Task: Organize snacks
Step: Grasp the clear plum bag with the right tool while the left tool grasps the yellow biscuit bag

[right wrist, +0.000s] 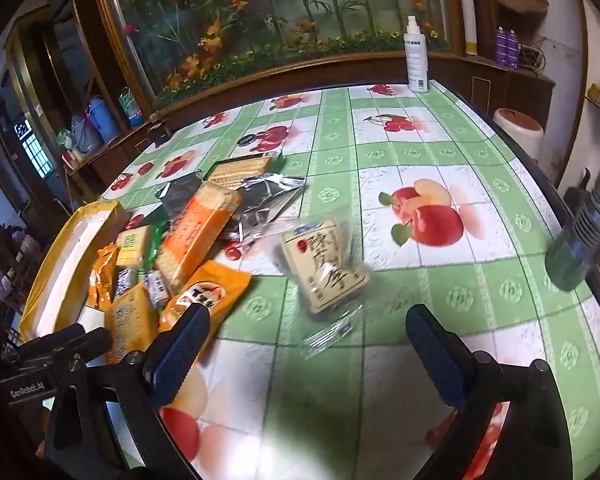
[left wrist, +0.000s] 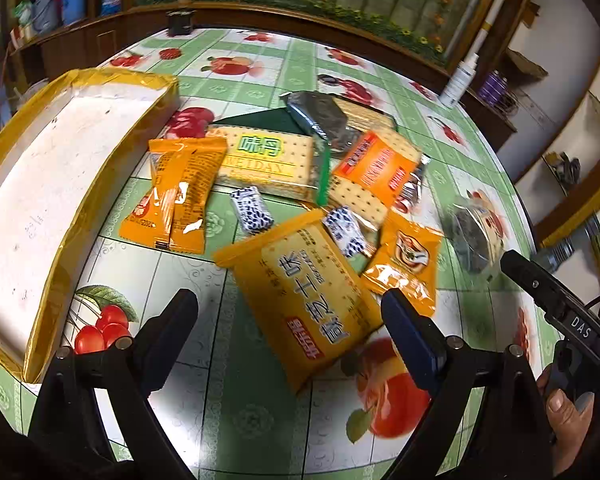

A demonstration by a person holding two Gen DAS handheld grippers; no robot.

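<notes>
A pile of snack packets lies on the fruit-print tablecloth point(left wrist: 220, 400). My left gripper point(left wrist: 288, 316) is open, its jaws either side of a yellow cracker pack point(left wrist: 308, 296). Beyond it lie two orange packets point(left wrist: 180, 192), a green-and-cream cracker pack point(left wrist: 268, 156), an orange cracker pack point(left wrist: 376, 172), two small blue-white candies point(left wrist: 252, 210) and a dark foil packet point(left wrist: 320, 116). A yellow-rimmed white box point(left wrist: 40, 184) stands at the left. My right gripper point(right wrist: 308, 344) is open and empty, just short of a clear-wrapped beige snack point(right wrist: 324, 264) lying apart from the pile.
A white spray bottle point(right wrist: 416, 56) stands at the table's far edge. A grey cylindrical object point(right wrist: 580, 240) lies at the right edge. A wooden-framed mural and shelves back the table. The right gripper also shows in the left wrist view point(left wrist: 556, 300).
</notes>
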